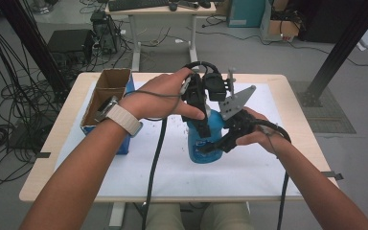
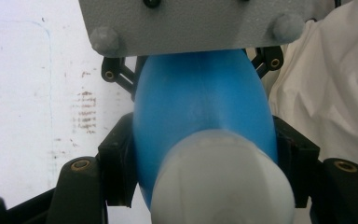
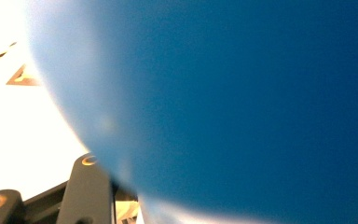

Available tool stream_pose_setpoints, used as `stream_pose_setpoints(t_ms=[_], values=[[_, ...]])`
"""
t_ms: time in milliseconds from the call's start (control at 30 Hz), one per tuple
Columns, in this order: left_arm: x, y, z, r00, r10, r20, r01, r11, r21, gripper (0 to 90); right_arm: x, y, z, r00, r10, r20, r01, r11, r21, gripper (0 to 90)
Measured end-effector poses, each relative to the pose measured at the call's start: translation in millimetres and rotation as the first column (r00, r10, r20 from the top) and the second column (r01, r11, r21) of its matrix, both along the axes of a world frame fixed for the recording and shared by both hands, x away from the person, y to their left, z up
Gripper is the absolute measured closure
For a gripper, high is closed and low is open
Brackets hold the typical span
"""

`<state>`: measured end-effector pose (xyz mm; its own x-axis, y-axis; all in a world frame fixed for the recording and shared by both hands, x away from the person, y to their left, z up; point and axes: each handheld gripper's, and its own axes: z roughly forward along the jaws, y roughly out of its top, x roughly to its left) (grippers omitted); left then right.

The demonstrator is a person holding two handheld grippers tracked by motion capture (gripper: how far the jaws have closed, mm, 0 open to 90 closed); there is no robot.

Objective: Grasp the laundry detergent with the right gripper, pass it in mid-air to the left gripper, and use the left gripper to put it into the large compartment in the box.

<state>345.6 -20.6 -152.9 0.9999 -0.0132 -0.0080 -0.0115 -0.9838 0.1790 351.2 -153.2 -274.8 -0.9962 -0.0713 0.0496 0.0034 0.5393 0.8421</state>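
Two forearms reach in from below – left gripper [image 1: 197, 125] clamps the one blue bottle [image 1: 205, 139] from above at mid-table, right gripper [image 1: 223, 142] grips its side; the left gripper view alone shows its white cap [image 2: 221, 179]; one cardboard box [image 1: 106, 93] behind-left

A lab: cable tangles [image 1: 9, 96] on the floor, black frame struts [image 1: 345, 45], keyboard desk [image 1: 160, 9].
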Motion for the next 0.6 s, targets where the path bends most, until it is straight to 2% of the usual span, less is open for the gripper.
stream_pose_setpoints(t_ms=[33, 67, 100, 133, 167, 200, 233, 267, 300, 333, 367, 433, 533, 567, 600], values=[[0.3, -0.2, -1.4, 1.0000, 0.004, 0.003, -0.004, 1.0000, -0.001, 37.0, 0.0, -0.3, -1.0, 1.0000, -0.001, 0.001, 0.001, 1.000, 0.008, 37.3], [-0.6, -0.2, -2.6, 0.9997, 0.024, 0.008, -0.024, 0.9997, 0.001, 37.0, 0.7, -0.9, -2.1, 0.9999, -0.013, -0.003, 0.013, 1.000, 0.024, 29.3], [0.5, 0.1, -3.0, 0.9998, 0.013, 0.015, -0.014, 0.9998, 0.013, 36.9, 1.6, -2.3, -2.9, 0.9996, -0.017, -0.024, 0.018, 0.999, 0.036, 23.2], [1.6, 0.6, -3.1, 0.9999, 0.008, 0.014, -0.008, 0.9995, 0.029, 37.0, 1.8, -4.8, -3.6, 0.9988, -0.013, -0.047, 0.015, 0.999, 0.037, 21.1], [2.0, 1.5, -3.6, 0.9998, 0.012, 0.015, -0.012, 0.9995, 0.029, 37.0, 1.8, -7.9, -4.4, 0.9985, -0.019, -0.051, 0.021, 0.999, 0.042, 19.2], [2.5, 2.5, -3.7, 0.9998, 0.015, 0.011, -0.016, 0.9993, 0.034, 37.0, 1.7, -11.3, -5.7, 0.9978, -0.032, -0.059, 0.034, 0.999, 0.032, 15.8], [2.9, 3.5, -3.9, 0.9997, 0.019, 0.013, -0.019, 0.9990, 0.039, 36.9, 1.6, -15.7, -7.2, 0.9950, -0.042, -0.090, 0.044, 0.999, 0.019, 12.0], [3.1, 4.1, -3.9, 0.9996, 0.023, 0.014, -0.024, 0.9989, 0.041, 36.9, 3.7, -19.8, -9.3, 0.9946, -0.069, -0.077, 0.070, 0.998, 0.002, 9.8], [3.8, 5.2, -3.8, 0.9996, 0.022, 0.016, -0.023, 0.9989, 0.042, 36.9, 5.1, -22.9, -10.7, 0.9938, -0.078, -0.080, 0.078, 0.997, -0.003, 8.3], [2.2, 6.5, -4.8, 0.9982, 0.061, -0.003, -0.060, 0.9972, 0.043, 37.0, 6.4, -27.5, -11.9, 0.9921, -0.097, -0.080, 0.096, 0.995, -0.011, 6.8], [2.6, 7.3, -4.2, 0.9978, 0.067, -0.004, -0.066, 0.9966, 0.049, 36.9, 6.5, -32.1, -12.1, 0.9888, -0.116, -0.094, 0.115, 0.993, -0.017, 6.3], [4.0, 9.1, -4.2, 0.9975, 0.070, 0.006, -0.071, 0.9969, 0.035, 36.9, 8.4, -40.3, -12.2, 0.9848, -0.149, -0.089, 0.147, 0.989, -0.025, 6.3], [4.8, 9.9, -2.1, 0.9964, 0.083, 0.016, -0.083, 0.9961, 0.029, 36.9, 11.6, -48.7, -13.5, 0.9760, -0.209, -0.059, 0.205, 0.976, -0.072, 5.9], [4.7, 9.8, -1.0, 0.9961, 0.085, 0.023, -0.086, 0.9960, 0.024, 36.9, 12.6, -51.4, -13.9, 0.9760, -0.210, -0.056, 0.205, 0.975, -0.081, 5.0], [6.2, 9.6, 0.6, 0.9970, 0.067, 0.038, -0.068, 0.9974, 0.023, 36.9, 12.9, -53.7, -14.0, 0.9744, -0.219, -0.051, 0.214, 0.973, -0.089, 3.5]])
